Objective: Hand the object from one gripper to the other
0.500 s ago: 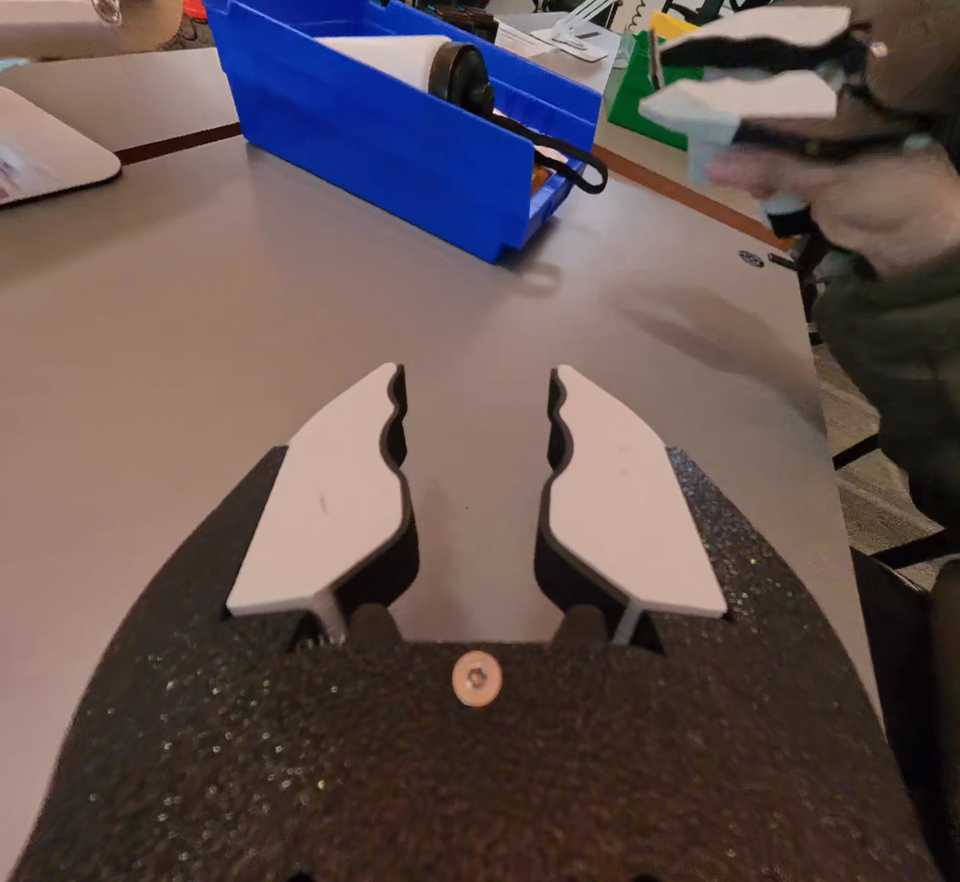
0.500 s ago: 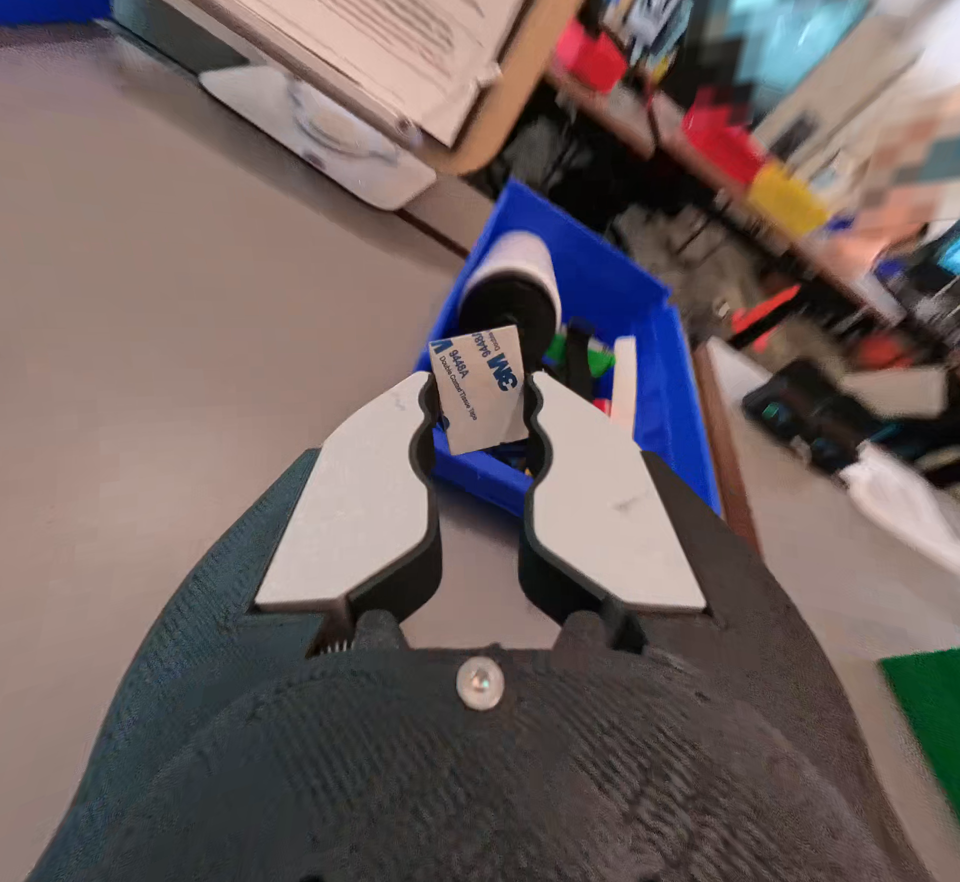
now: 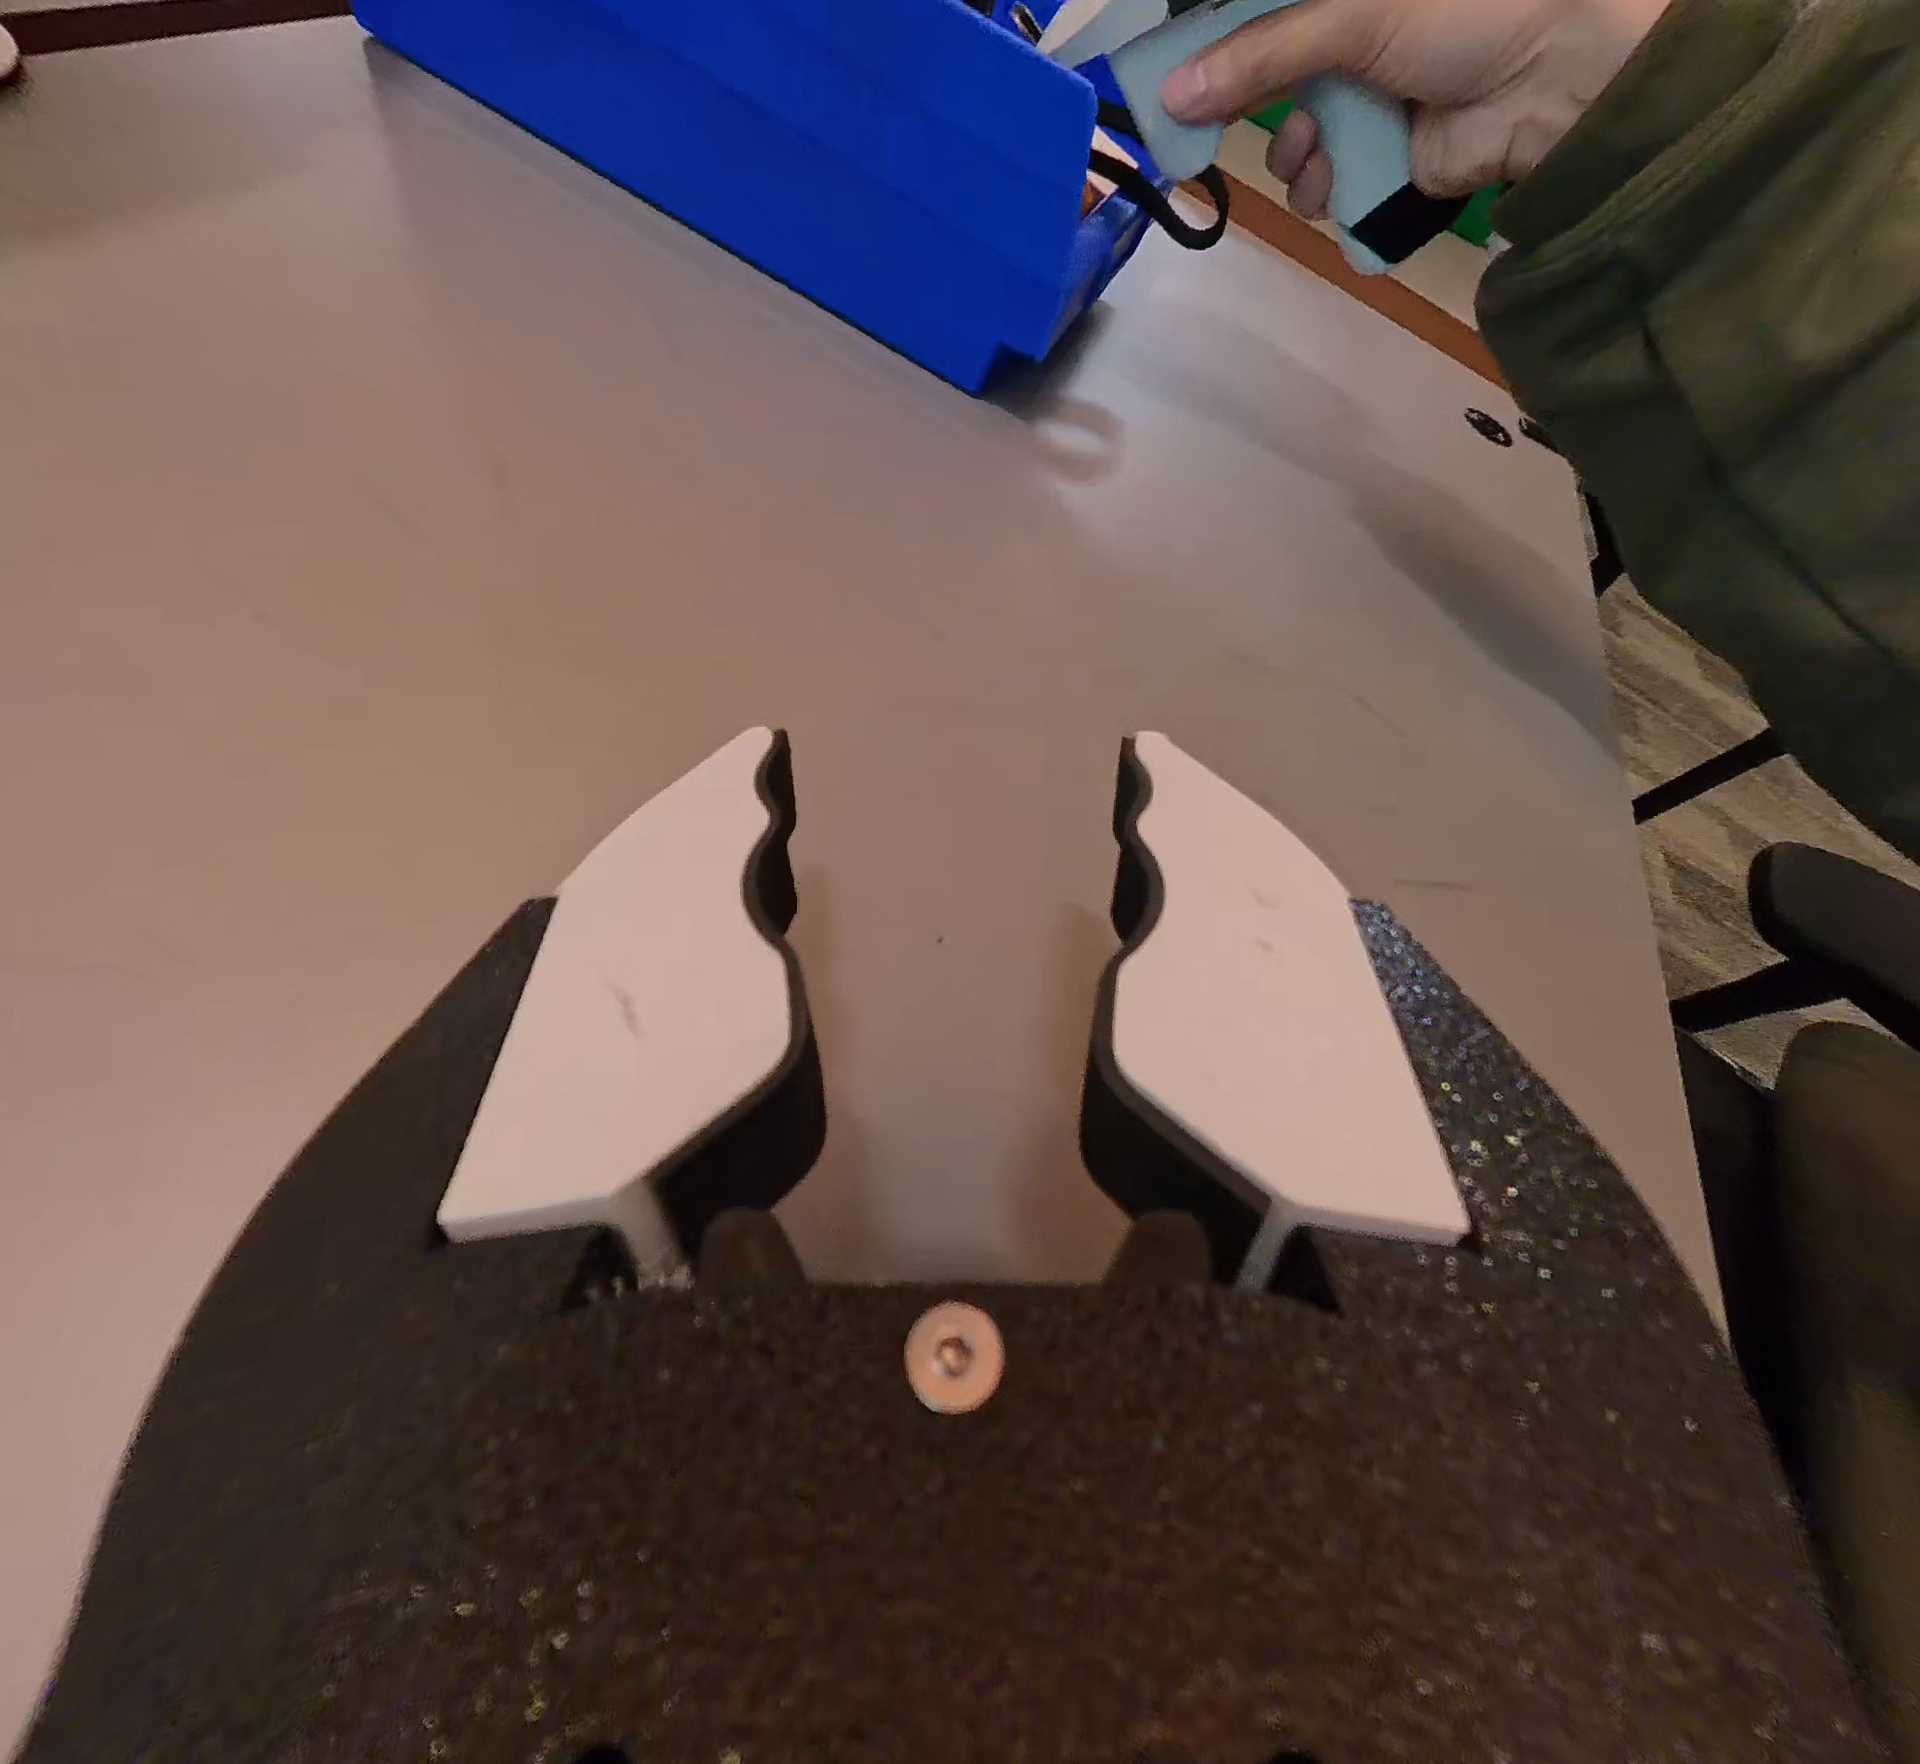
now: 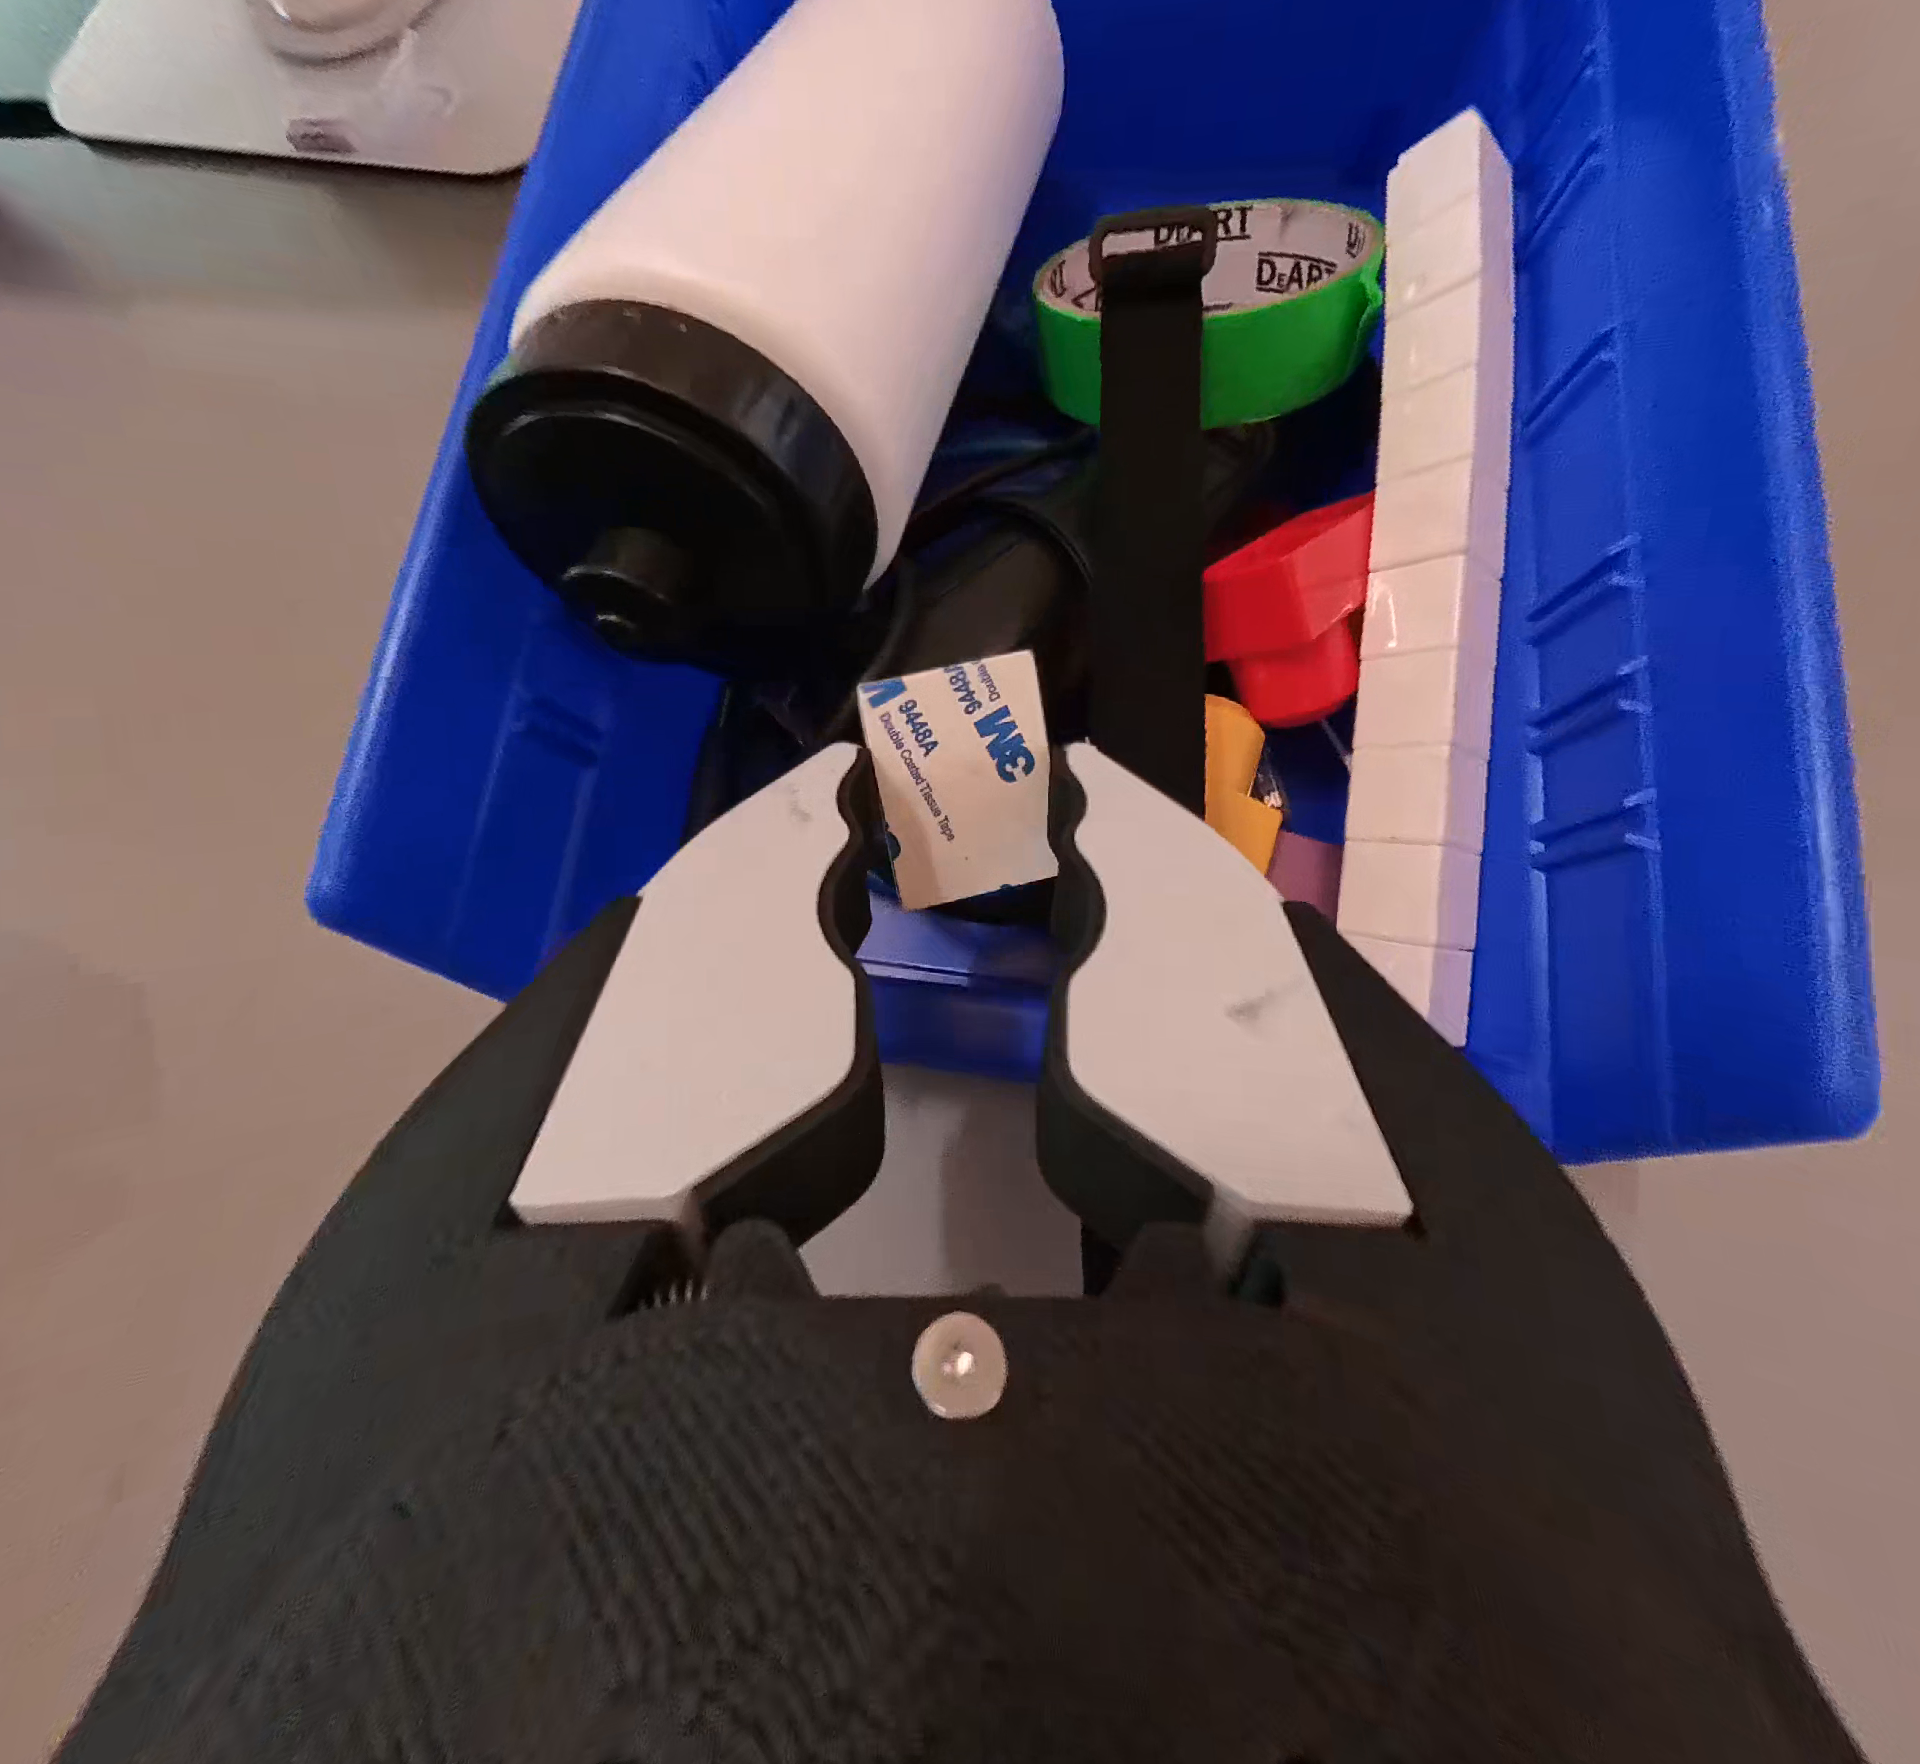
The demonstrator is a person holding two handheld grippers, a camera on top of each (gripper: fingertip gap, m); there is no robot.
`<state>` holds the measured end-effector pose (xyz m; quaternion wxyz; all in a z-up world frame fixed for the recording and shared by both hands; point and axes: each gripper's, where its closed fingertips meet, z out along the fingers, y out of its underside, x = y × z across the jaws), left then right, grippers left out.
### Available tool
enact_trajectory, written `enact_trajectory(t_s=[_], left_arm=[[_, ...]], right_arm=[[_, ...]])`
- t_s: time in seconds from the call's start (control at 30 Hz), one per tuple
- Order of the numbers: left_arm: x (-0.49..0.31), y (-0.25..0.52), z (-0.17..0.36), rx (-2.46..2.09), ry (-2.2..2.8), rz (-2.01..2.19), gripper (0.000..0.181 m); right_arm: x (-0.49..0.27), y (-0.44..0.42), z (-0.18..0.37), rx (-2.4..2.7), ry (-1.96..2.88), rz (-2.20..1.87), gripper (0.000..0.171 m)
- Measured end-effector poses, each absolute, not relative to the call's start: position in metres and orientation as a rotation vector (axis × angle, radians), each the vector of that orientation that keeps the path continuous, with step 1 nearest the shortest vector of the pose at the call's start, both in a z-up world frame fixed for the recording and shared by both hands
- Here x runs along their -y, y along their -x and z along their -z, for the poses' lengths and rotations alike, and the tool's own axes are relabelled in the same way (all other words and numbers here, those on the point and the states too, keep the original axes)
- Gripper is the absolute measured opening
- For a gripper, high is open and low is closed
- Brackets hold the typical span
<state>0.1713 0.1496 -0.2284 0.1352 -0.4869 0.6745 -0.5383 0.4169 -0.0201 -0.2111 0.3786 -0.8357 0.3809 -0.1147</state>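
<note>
Right wrist view: a small white tape piece (image 4: pixel 961 779) with blue print is seen clamped between the right gripper (image 4: pixel 961 779) jaws, long axis running forward and upward out of the tips, held above the near end of the blue bin (image 4: pixel 1683 571). The left gripper (image 3: pixel 951 748) is shown low over the grey table (image 3: pixel 416 519), jaws spread apart and empty, with the right gripper (image 3: pixel 1060 41) far off to the right (well apart, so a closing of that gap is judged to be needed).

It looks like a workshop or lab. A plain grey counter (image 3: pixel 520 519) carries a blue parts bin (image 4: pixel 1662 571) filled with supplies: a white roll (image 4: pixel 810 187), green tape (image 4: pixel 1247 353), a black strap (image 4: pixel 1148 467), red plastic parts (image 4: pixel 1288 592) and a strip of white blocks (image 4: pixel 1434 509). A white stand base (image 4: pixel 260 104) sits beside the bin.
</note>
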Motion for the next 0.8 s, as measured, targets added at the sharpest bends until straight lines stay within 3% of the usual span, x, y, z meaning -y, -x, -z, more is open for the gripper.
enact_trajectory(t_s=[0.17, 0.33, 0.43, 0.67, 0.8], left_arm=[[-0.148, -0.170, 0.229, -1.984, 1.399, 1.544, 0.059], [-0.162, -0.170, 0.217, -1.936, 1.361, 1.477, 0.058], [-0.185, -0.167, 0.198, -1.852, 1.351, 1.431, 0.057], [-0.308, -0.130, 0.154, -1.598, 1.513, 1.086, 0.054], [-0.393, -0.117, 0.153, -1.690, 1.479, 0.699, 0.052]], right_arm=[[0.022, -0.417, 0.223, -0.994, 2.137, 0.343, 0.033], [0.022, -0.405, 0.203, -0.900, 2.057, 0.467, 0.072], [0.019, -0.378, 0.176, -0.798, 1.952, 0.534, 0.082], [0.006, -0.296, 0.164, -0.531, 1.870, 0.575, 0.089], [0.002, -0.287, 0.158, -0.478, 1.857, 0.525, 0.089]])
